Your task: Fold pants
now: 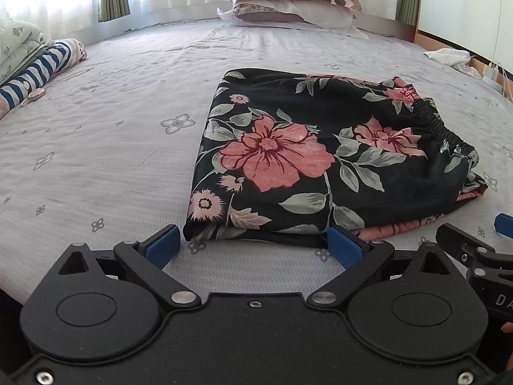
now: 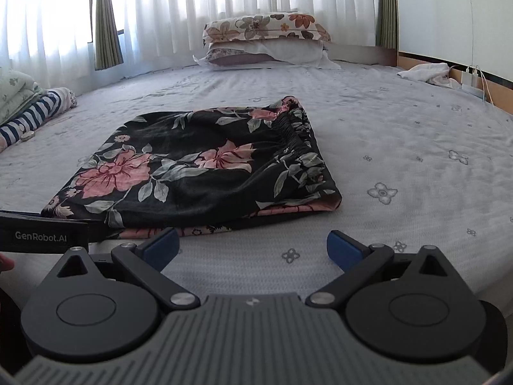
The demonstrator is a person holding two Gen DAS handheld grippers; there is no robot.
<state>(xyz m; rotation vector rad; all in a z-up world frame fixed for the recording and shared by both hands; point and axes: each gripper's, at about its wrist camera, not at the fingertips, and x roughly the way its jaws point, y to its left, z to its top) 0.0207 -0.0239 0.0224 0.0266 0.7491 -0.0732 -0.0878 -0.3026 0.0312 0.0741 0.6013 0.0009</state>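
Your left gripper (image 1: 253,245) has its blue-padded fingers spread wide and holds nothing; the folded pants (image 1: 323,157) lie just ahead of it on the bed (image 1: 105,147), their near edge sitting between the two fingertips, though you cannot tell from this view whether the right-hand pad touches the cloth. Your right gripper (image 2: 253,245) is likewise spread and empty, with the pants (image 2: 198,170) ahead and to its left, the near edge just beyond its left finger. The pants are a black bundle printed with pink flowers, folded into a rough rectangle, and the gathered elastic waistband (image 2: 296,131) lies along the side nearer the right gripper. Far ahead of both tongs a stack of pillows (image 2: 266,41) rests at the head of the bed, and off to the left lies a striped cloth (image 1: 38,70).
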